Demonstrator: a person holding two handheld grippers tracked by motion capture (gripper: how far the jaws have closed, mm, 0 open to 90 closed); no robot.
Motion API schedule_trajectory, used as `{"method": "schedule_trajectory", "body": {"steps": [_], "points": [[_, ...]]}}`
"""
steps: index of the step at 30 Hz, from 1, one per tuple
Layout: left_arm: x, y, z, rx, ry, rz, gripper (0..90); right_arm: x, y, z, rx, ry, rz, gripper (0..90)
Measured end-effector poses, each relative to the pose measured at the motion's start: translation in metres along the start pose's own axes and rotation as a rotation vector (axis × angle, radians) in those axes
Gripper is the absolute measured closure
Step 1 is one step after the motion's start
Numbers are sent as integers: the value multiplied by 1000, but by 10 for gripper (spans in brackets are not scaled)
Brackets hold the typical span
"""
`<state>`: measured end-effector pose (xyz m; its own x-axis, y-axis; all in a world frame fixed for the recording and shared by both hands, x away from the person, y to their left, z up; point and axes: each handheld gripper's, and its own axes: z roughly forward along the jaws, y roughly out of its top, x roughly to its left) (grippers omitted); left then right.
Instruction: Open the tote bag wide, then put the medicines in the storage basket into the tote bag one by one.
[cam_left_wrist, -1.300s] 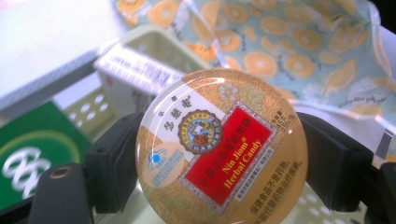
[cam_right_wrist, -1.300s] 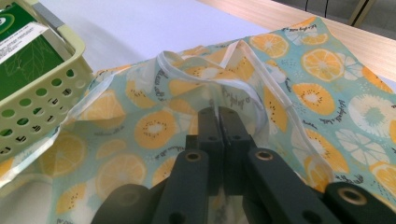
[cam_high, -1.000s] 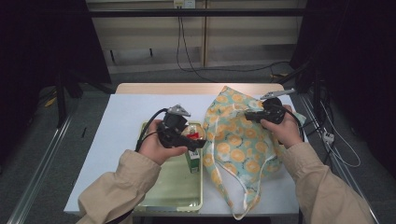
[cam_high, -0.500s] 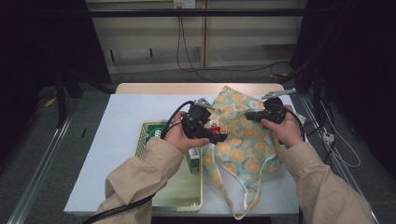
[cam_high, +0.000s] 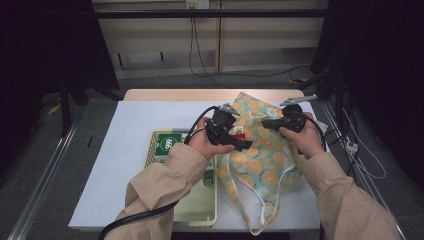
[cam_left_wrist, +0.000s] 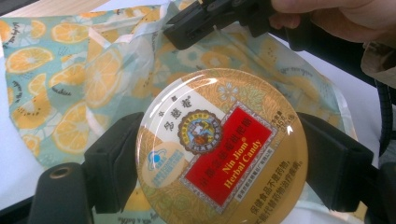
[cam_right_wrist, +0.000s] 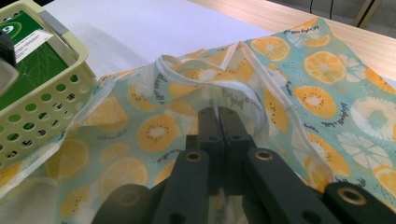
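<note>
A round gold candy tin (cam_left_wrist: 219, 140) with a red label sits between the jaws of my left gripper (cam_left_wrist: 219, 182), which is shut on its sides. In the high view the tin (cam_high: 241, 133) hangs over the upper part of a fabric bag (cam_high: 260, 165) printed with orange slices. My right gripper (cam_right_wrist: 218, 116) is shut on the bag's white-edged rim (cam_right_wrist: 233, 88) and holds it up. The high view shows that gripper (cam_high: 266, 122) just right of the tin, and its jaws (cam_left_wrist: 187, 25) lie close beyond the tin in the left gripper view.
A pale green perforated basket (cam_high: 200, 217) stands left of the bag on the white table cover (cam_high: 115, 165), with a green box (cam_high: 170, 145) at its far end. The basket wall (cam_right_wrist: 70, 60) lies close to the bag's left side. The bag's handles trail toward the front edge.
My left gripper has carried the tin to the right, from above the basket to above the bag beside the right gripper. The right gripper and the bag rim have stayed put.
</note>
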<state>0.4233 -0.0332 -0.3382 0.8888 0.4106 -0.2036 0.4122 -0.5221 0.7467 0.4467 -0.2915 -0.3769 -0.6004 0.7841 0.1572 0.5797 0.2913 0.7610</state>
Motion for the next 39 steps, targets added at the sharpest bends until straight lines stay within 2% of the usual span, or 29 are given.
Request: {"method": "schedule_trajectory", "body": {"steps": [4,17,29,33,35,37,39], "points": [[-1,1,4,1,-2,12,204,-1,0,-1,-4,0,4,896],[-1,2,20,-6,-13,15,205,-1,1,-2,-5,7,8,896],[-3,5,26,-9,-4,22,205,-2,7,-6,-22,5,14,896],[-2,5,29,-1,2,24,205,0,10,-7,-22,4,2,896],[-1,5,31,-7,-4,15,205,1,11,-8,-28,7,4,896],[-1,4,33,11,2,18,205,0,11,-8,-22,4,5,896],[-1,2,37,-2,-7,8,204,0,13,-8,-26,4,4,896]]}}
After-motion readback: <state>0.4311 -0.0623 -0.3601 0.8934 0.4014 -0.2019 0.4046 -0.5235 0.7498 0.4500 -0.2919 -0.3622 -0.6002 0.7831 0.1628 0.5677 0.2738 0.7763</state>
